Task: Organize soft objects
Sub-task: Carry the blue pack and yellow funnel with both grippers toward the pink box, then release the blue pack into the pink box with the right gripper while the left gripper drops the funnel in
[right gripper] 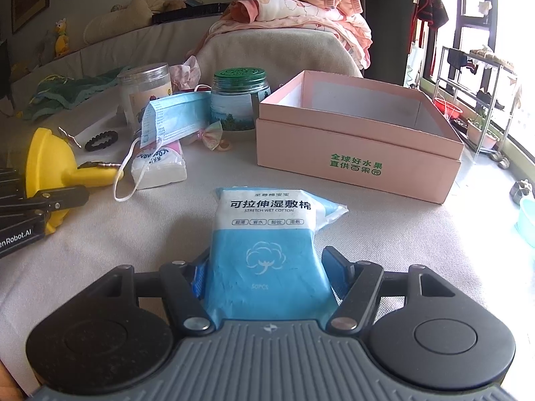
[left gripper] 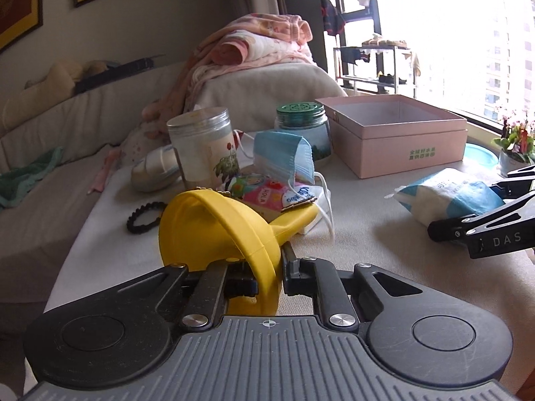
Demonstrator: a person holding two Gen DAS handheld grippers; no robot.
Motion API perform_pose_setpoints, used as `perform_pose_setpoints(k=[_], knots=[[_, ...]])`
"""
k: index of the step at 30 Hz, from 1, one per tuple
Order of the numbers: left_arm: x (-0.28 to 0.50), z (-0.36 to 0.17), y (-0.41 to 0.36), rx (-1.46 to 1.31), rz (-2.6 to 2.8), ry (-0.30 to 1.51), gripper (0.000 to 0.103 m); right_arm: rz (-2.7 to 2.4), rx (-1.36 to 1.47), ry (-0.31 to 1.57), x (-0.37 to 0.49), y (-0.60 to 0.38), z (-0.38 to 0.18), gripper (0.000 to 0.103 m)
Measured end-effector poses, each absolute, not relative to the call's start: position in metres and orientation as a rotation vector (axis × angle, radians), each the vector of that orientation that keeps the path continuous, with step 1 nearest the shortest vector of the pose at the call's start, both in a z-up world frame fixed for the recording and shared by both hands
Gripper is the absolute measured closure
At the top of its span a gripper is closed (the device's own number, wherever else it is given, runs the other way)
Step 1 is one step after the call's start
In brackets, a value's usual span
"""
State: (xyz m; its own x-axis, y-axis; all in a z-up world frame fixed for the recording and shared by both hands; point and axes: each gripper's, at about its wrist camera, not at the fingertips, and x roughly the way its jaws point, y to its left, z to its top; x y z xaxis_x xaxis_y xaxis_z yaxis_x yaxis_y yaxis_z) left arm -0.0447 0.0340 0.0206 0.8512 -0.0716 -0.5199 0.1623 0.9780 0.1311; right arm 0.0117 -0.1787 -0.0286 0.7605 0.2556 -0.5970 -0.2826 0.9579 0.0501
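My left gripper (left gripper: 267, 270) is shut on the rim of a yellow silicone funnel (left gripper: 217, 230), which also shows at the left of the right wrist view (right gripper: 46, 153). My right gripper (right gripper: 267, 267) is shut on a blue and white pack of stretch wet cotton (right gripper: 267, 244), lying on the table; the pack also shows in the left wrist view (left gripper: 444, 197). An open pink box (right gripper: 354, 137) stands behind the pack, also in the left wrist view (left gripper: 394, 130). A blue face mask (right gripper: 174, 120) lies over a tissue pack (right gripper: 160, 163).
A clear jar (left gripper: 204, 147), a green-lidded jar (left gripper: 302, 127), a black hair tie (left gripper: 145, 220) and a pastel bow (right gripper: 210, 133) lie on the beige table (right gripper: 367, 234). A sofa with pink blankets (left gripper: 254, 46) is behind. A blue bowl (right gripper: 528, 220) sits at the right.
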Motion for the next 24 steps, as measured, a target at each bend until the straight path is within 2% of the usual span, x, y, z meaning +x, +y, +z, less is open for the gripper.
perform_pose_setpoints(k=[1, 3, 10, 15, 18, 24], knots=[[-0.046, 0.022, 0.035, 0.173, -0.135, 0.541, 0.089, 0.292, -0.047, 0.635, 0.01, -0.179, -0.028, 0.037], [-0.053, 0.027, 0.036, 0.175, -0.17, 0.549, 0.09, 0.295, -0.071, 0.615, 0.006, -0.176, -0.025, 0.049], [-0.106, 0.051, 0.042, 0.173, -0.344, 0.559, 0.09, 0.347, -0.139, 0.606, -0.03, -0.184, -0.007, 0.051], [-0.12, 0.089, 0.034, 0.138, -0.462, 0.486, 0.09, 0.345, -0.134, 0.551, -0.056, -0.208, 0.025, 0.051], [-0.097, 0.12, 0.019, 0.116, -0.548, 0.398, 0.09, 0.32, -0.1, 0.482, -0.057, -0.224, 0.056, 0.051], [0.021, 0.177, -0.004, -0.109, -0.71, 0.452, 0.089, 0.232, -0.1, 0.33, -0.016, -0.248, 0.117, 0.051]])
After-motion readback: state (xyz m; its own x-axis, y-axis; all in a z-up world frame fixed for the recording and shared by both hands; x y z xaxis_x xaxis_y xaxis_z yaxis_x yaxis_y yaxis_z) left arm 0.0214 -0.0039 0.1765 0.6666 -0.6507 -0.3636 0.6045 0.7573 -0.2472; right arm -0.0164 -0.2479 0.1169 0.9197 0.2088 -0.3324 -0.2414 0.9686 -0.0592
